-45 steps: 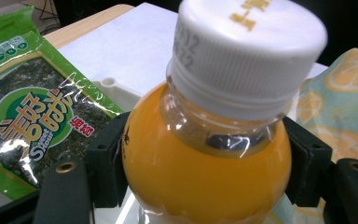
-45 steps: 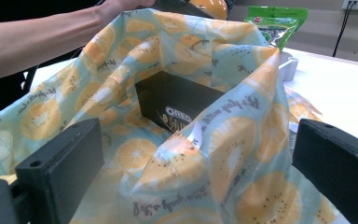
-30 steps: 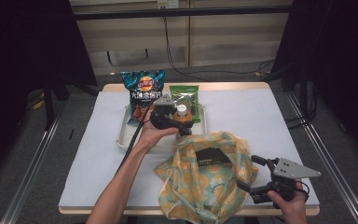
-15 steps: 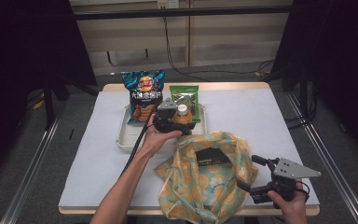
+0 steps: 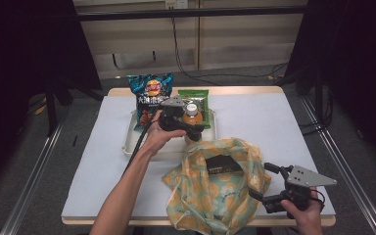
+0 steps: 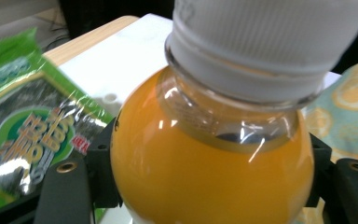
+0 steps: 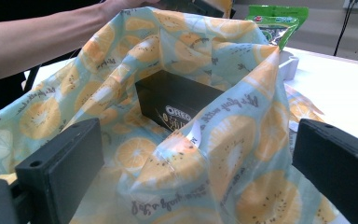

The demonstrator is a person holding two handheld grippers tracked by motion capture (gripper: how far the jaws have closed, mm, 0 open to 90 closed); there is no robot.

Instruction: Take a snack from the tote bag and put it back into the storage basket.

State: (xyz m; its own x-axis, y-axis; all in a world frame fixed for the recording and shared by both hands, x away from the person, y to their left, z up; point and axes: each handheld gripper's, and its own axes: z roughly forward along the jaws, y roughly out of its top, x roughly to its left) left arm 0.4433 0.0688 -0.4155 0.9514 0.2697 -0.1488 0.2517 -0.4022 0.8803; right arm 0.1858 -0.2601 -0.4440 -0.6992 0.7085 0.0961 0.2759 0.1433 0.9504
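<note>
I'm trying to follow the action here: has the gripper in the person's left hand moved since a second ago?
Yes, slightly. The left gripper has shifted right across the white tray, from the chip bag side to the orange bottle, its jaws just closing around it.

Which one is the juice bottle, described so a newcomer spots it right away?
Start at the white tray at the back of the table, behind the fruit-print bag. The juice bottle stands upright there, clamped in the left gripper. Unlike the flat blue chip bag and green snack pack beside it, it's round, orange and white-capped.

Tray (image 5: 127,142) crowded: chip bag (image 5: 149,95), green packet (image 5: 194,98); table (image 5: 274,117) open right of tray.
</note>
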